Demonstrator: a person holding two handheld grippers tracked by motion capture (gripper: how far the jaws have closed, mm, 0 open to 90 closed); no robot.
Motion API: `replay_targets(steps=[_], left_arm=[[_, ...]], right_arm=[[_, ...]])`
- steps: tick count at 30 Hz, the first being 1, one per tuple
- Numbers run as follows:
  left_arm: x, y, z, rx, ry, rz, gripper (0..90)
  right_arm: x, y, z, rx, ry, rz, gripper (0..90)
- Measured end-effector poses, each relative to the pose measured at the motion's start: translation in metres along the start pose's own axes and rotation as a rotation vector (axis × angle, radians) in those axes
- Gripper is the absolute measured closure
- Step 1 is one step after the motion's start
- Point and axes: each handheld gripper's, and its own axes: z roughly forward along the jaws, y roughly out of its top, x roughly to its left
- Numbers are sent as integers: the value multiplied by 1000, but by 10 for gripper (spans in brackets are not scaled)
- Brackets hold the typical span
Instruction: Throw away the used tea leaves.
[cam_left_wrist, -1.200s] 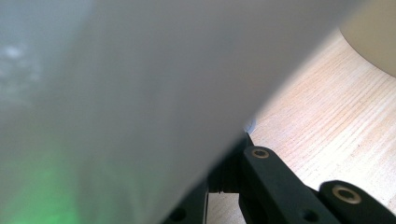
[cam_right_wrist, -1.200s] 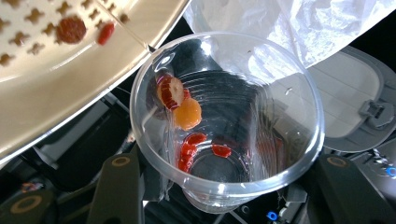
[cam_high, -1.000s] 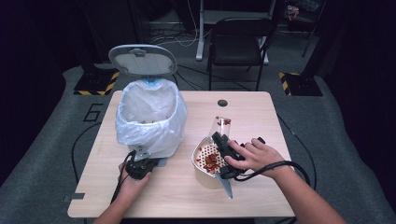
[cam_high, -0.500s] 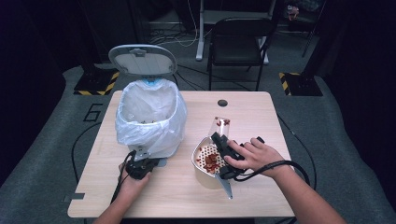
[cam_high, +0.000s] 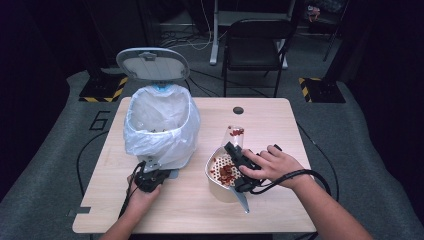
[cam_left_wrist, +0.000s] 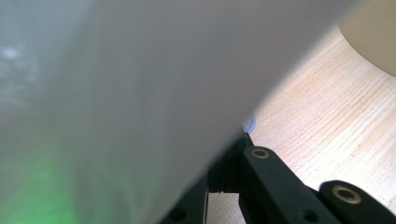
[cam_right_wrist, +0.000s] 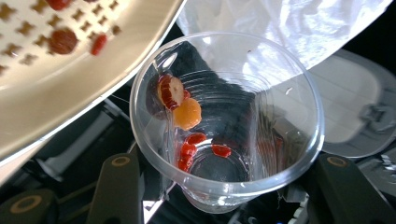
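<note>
- The right hand-held gripper (cam_high: 235, 150) is holding a clear plastic cup (cam_high: 234, 134) out past the far edge of a cream strainer bowl (cam_high: 220, 175), jaws partly closed and pinching the cup's sides.
- In the right gripper view the cup (cam_right_wrist: 226, 121) is sitting between the two black jaws, mouth toward the camera, with a few red pieces and one orange slice (cam_right_wrist: 187, 113) clinging to its inner wall and bottom.
- A heap of the same red bits is lying on the perforated floor of the strainer bowl (cam_right_wrist: 70, 84), so most of the cup's load looks to be in the strainer, with only stragglers left to clear.
- Compared with the frames from a second ago, nothing is shifting: cup, strainer and both hands are sitting where they were, so this reads as a pause, not a pour in motion.
- The left hand-held gripper (cam_high: 150, 179) is parked at the foot of the white-bagged trash can (cam_high: 160, 125), whose lid (cam_high: 152, 64) is standing open behind it.
- In the left gripper view the jaws are closed together, apparently on the can's pedal, though the white bag (cam_left_wrist: 140, 93) is blocking most of that view and I can't be sure what they are pressing.
- With the lid open and the can just beside the strainer on the wooden counter (cam_high: 270, 115), the cup's next stop looks likely to be the bag.
</note>
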Motion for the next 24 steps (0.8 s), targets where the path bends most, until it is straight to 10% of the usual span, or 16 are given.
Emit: replay_targets(steps=[14, 21, 23, 24], left_arm=[[0, 0, 0, -1, 0, -1, 900], [-2, 0, 1, -23, 6, -32, 900], [0, 0, 0, -3, -3, -6, 900], [0, 0, 0, 2, -2, -3, 900]], right_arm=[[-20, -12, 2, -62, 141, -67, 473], [-33, -25, 5, -88, 219, 47, 471], [-29, -27, 6, -102, 235, 210, 470], [-35, -30, 9, -144, 254, 198, 470]])
